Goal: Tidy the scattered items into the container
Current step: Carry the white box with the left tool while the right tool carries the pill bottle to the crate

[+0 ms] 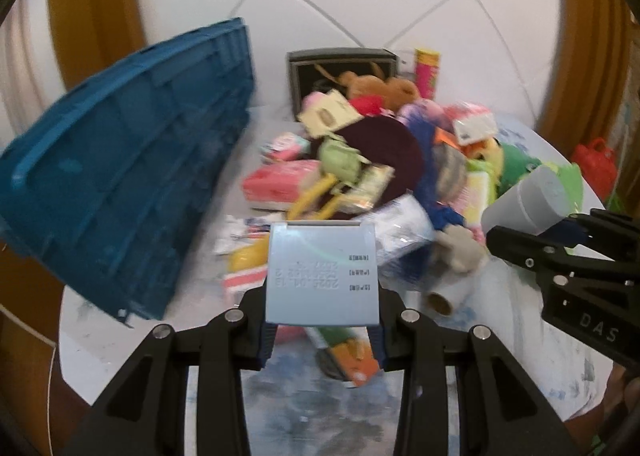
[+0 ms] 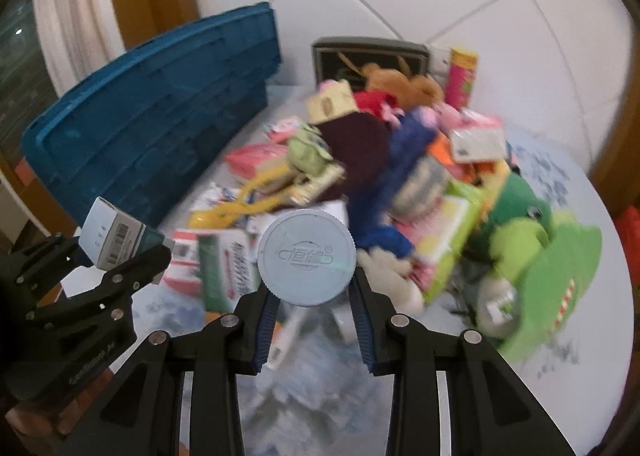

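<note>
My left gripper is shut on a pale blue box with printed date text, held up above the table; that box and the left gripper also show at the left of the right wrist view. My right gripper is shut on a pale blue round-capped bottle, seen cap-on; in the left wrist view the bottle and the right gripper sit at the right. A blue crate, the container, stands at the back left. A heap of scattered items fills the middle.
A dark framed box and a pink-yellow tube stand behind the heap by the white tiled wall. Green plush toys, a maroon cloth, yellow tongs and pink packets lie on the round white table. A red bag sits beyond the table's right edge.
</note>
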A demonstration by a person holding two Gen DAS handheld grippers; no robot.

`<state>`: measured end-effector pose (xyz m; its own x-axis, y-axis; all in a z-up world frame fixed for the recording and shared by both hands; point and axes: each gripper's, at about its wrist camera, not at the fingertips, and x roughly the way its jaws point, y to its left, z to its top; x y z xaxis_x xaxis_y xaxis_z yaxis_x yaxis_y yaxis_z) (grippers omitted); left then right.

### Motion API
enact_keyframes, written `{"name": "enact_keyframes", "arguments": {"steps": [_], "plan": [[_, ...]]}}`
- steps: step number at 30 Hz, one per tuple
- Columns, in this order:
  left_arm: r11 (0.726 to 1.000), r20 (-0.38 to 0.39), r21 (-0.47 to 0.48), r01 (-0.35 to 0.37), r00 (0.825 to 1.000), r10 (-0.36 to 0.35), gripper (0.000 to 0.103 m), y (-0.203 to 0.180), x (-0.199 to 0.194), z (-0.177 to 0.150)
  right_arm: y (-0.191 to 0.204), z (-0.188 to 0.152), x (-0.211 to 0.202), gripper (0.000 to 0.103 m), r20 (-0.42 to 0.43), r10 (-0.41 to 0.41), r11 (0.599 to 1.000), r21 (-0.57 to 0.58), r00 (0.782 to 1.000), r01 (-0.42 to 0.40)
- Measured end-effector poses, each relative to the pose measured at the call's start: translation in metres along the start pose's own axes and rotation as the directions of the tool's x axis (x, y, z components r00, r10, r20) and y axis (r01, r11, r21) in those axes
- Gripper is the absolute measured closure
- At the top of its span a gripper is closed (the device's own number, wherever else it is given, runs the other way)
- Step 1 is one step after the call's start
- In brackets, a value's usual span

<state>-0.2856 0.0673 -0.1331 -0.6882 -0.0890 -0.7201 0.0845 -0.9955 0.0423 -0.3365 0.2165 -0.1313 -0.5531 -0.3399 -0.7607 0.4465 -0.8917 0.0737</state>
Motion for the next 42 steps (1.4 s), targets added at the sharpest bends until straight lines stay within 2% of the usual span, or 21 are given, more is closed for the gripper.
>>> {"name": "enact_keyframes", "arguments": {"steps": [12, 23, 28, 32, 37, 39, 42], "plan": [[0.996, 0.109, -0.054, -0.078, 0.99, 0.083, 0.066, 0.078, -0.041, 0.025, 0.08, 0.056, -0.017, 0.069, 0.105, 0.064, 0.994, -0.096, 0.992, -0.054], [0.965, 0.194, -0.191, -0.181, 0.957, 0.218, 0.066, 0.138, -0.089, 0.055, 0.146, 0.121, -0.029, 0.069, 0.17, 0.215, 0.951, -0.259, 0.962, -0.167], [0.95, 0.221, -0.203, -0.239, 0.934, 0.282, 0.066, 0.182, -0.103, 0.073, 0.185, 0.147, -0.018, 0.069, 0.169, 0.263, 0.932, -0.3, 0.95, -0.205], [0.944, 0.222, -0.217, -0.248, 0.929, 0.295, 0.066, 0.229, -0.101, 0.086, 0.223, 0.172, -0.011, 0.069, 0.186, 0.29, 0.924, -0.31, 0.939, -0.223], [0.943, 0.182, -0.222, -0.249, 0.939, 0.291, 0.066, 0.293, -0.079, 0.101, 0.278, 0.202, 0.006, 0.069, 0.198, 0.292, 0.923, -0.314, 0.936, -0.221], [0.944, 0.147, -0.219, -0.247, 0.948, 0.282, 0.066, 0.317, -0.066, 0.107, 0.297, 0.212, 0.019, 0.069, 0.186, 0.275, 0.925, -0.319, 0.943, -0.206], [0.952, 0.055, -0.21, -0.221, 0.97, 0.238, 0.066, 0.347, -0.04, 0.116, 0.321, 0.223, 0.038, 0.069, 0.151, 0.237, 0.931, -0.316, 0.96, -0.18]]}}
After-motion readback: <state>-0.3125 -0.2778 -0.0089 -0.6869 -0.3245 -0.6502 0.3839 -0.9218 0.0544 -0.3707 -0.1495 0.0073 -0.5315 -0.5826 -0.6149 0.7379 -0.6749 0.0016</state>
